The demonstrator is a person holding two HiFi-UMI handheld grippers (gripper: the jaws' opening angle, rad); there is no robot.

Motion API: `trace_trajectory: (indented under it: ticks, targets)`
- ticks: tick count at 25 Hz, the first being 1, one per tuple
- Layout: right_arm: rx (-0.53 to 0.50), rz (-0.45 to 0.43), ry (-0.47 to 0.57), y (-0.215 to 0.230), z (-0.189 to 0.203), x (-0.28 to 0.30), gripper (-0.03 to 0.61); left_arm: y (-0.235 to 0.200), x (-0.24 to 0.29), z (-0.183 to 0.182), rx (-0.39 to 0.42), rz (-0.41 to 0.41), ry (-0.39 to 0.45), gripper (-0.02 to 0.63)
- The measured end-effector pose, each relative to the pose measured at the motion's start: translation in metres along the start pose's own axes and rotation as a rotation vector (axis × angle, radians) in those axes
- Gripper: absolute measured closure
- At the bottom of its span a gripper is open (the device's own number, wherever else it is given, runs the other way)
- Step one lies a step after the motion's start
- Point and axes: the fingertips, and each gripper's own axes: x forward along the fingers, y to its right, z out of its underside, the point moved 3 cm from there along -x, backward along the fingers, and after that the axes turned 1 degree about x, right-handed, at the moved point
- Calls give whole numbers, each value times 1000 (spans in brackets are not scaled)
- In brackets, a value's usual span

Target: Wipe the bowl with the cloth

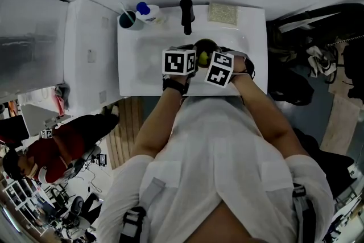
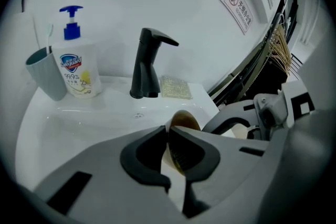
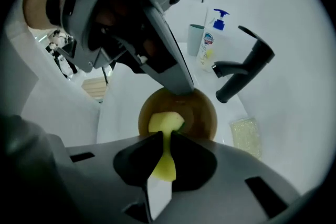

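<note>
Bowl (image 2: 185, 119) wall runs edge-on between the jaws of the left gripper (image 2: 169, 136) in that gripper's own view. The jaws are clamped on the rim and hold the bowl above the sink (image 2: 68, 118), in front of the tap (image 2: 147, 63).

In the right gripper view, the right gripper (image 3: 167, 139) has its jaws pinched together on the yellow cloth (image 3: 164, 124). The cloth's free end pokes straight ahead into the bowl's brown hollow. The left gripper reaches in from the top of this view and grips the far rim, so the bowl's open mouth faces the cloth.

The head view shows both grippers close together over the basin. The bowl lies just beyond them and the cloth rests at its near side.

The wiping appears to turn on one relation: the bowl's inside lies directly ahead of the right jaws, along their own line. Short pushes forward and round the hollow should reach it while the left gripper holds the rim steady.
</note>
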Motion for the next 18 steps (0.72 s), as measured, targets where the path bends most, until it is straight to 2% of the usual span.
trace_trajectory:
  ticks: [4,6,8,11,13,16,18]
  targets:
    - [-42,193,-110,28,17,-5,514,2,-2,-1,-4,13,-2,584]
    - [-21,268,-102,41,17,-9,514,8,-2,-2,-9,33,0,584]
    - [2,293,-66,45,11,-11,514,15,-1,-3,-2,49,1,584]
    - [32,275,19,42,0,-13,514,20,-1,-6,14,49,4,584]
    - [74,228,93,37,-9,-15,514,18,-1,-7,14,45,8,584]
    - [150,93,172,26,-14,-15,514,14,-1,-7,13,31,14,584]
    - [178,-2,188,19,-13,-16,514,12,-1,-8,7,21,22,586]
